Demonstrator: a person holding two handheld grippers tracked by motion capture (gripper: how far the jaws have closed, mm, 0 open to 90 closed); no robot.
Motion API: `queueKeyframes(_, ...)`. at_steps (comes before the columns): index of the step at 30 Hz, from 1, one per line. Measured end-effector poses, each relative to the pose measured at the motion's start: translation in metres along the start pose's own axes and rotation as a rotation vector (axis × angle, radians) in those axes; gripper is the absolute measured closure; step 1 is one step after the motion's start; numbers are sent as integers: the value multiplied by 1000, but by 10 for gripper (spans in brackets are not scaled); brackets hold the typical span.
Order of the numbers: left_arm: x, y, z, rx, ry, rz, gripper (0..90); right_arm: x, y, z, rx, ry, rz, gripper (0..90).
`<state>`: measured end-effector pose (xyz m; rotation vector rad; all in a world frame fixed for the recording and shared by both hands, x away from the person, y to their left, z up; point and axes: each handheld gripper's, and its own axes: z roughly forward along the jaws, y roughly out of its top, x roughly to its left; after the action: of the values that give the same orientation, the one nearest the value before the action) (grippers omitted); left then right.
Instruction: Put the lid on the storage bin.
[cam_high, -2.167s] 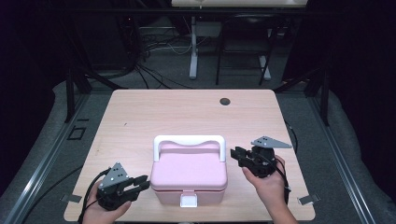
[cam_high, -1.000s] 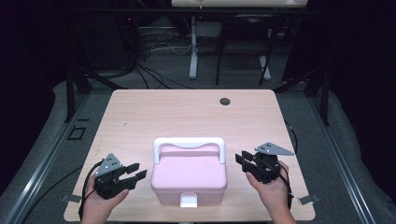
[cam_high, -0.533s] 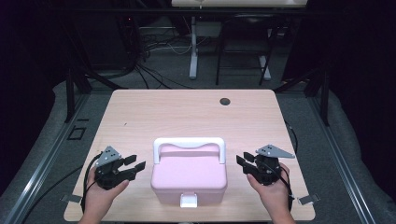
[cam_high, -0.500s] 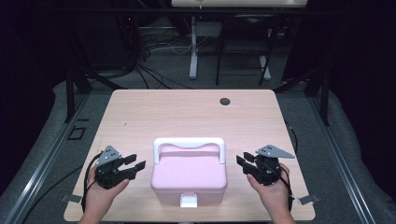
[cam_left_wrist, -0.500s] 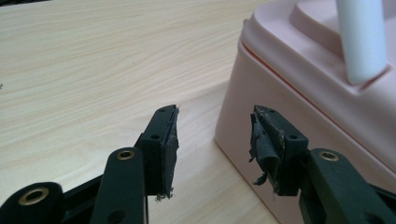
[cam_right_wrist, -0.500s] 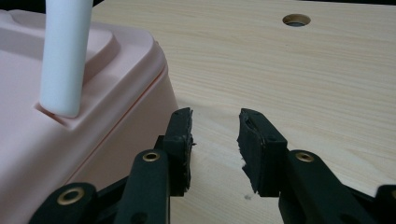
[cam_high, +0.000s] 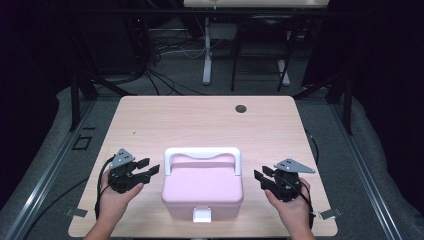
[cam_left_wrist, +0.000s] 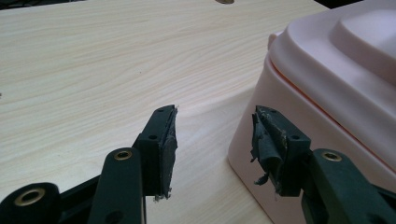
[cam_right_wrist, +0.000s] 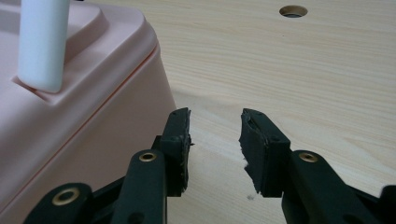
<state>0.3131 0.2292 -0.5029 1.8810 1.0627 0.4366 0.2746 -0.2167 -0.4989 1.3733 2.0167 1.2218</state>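
A pink box (cam_high: 202, 187) with a white handle (cam_high: 202, 152) and a white front latch (cam_high: 202, 216) stands shut near the table's front edge. My left gripper (cam_high: 148, 166) is just left of it, jaws pointing at its side, open and empty. In the left gripper view, this gripper (cam_left_wrist: 215, 116) is close to the box's wall (cam_left_wrist: 299, 107) without touching it. My right gripper (cam_high: 260, 176) is just right of the box, also open and empty. In the right gripper view, it (cam_right_wrist: 215, 116) has bare table between its pads, with the box (cam_right_wrist: 84, 107) at the left. Both pairs of jaws have just been opening.
The light wooden table (cam_high: 200, 120) has a round cable hole (cam_high: 241, 108) at the back right. Bare wood stretches behind the box. Dark floor with cables and another table's legs (cam_high: 207, 55) lies beyond the far edge.
My left gripper has left the box's front left corner and moved farther up along its left side. The right gripper has drawn slightly back toward the front. Both jaws stand wider.
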Motion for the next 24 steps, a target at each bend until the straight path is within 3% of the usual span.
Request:
queueKeyframes(12, 5, -6, 6, 1, 19, -31, 486, 0, -6, 1, 5, -8, -10, 601)
queueKeyframes(24, 13, -22, 4, 11, 50, -37, 478, -4, -18, 1, 11, -52, -33, 591)
